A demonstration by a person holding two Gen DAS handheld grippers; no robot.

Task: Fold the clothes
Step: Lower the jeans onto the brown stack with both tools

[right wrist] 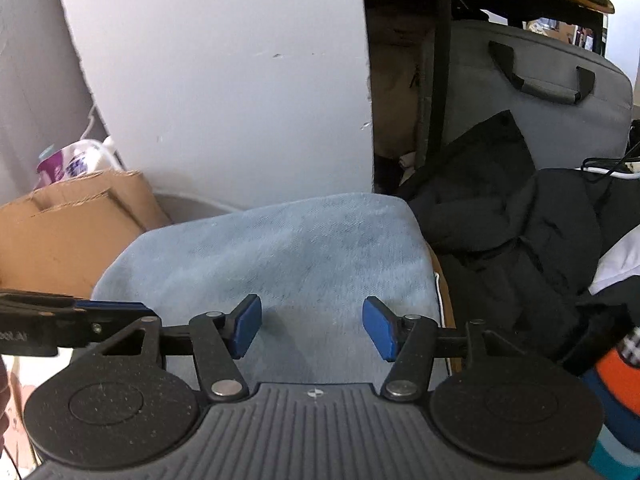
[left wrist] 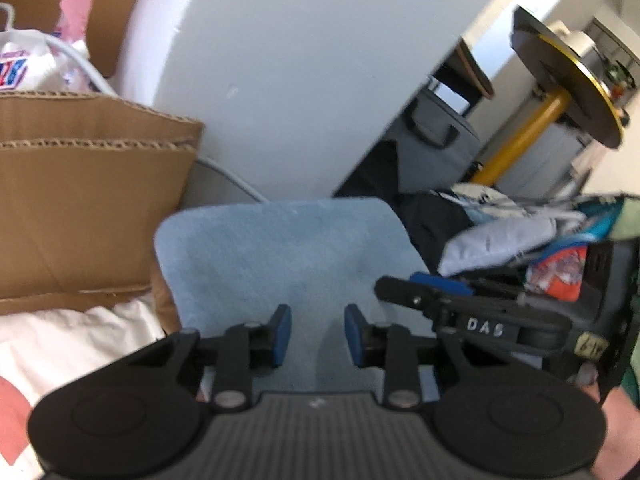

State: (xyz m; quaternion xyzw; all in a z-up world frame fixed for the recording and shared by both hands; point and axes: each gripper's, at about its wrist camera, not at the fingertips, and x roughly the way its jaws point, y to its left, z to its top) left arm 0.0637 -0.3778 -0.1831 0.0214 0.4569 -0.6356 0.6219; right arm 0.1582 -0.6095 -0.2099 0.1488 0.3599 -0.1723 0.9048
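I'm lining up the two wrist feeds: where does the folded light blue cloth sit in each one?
Left wrist: the light blue cloth fills the lower centre, just ahead of the open left gripper.
Right wrist: it lies centre, ahead of the open right gripper.
Shared landmark: the cardboard box, left of the cloth in both.

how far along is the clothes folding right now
Done, it seems: the light blue denim garment lies as a flat, smooth-edged rectangle, looking already folded. In hand: nothing; the left gripper and right gripper hover over it with jaws open and empty. Left: a heap of mixed printed clothes and a crumpled black jacket beside it look unfolded.
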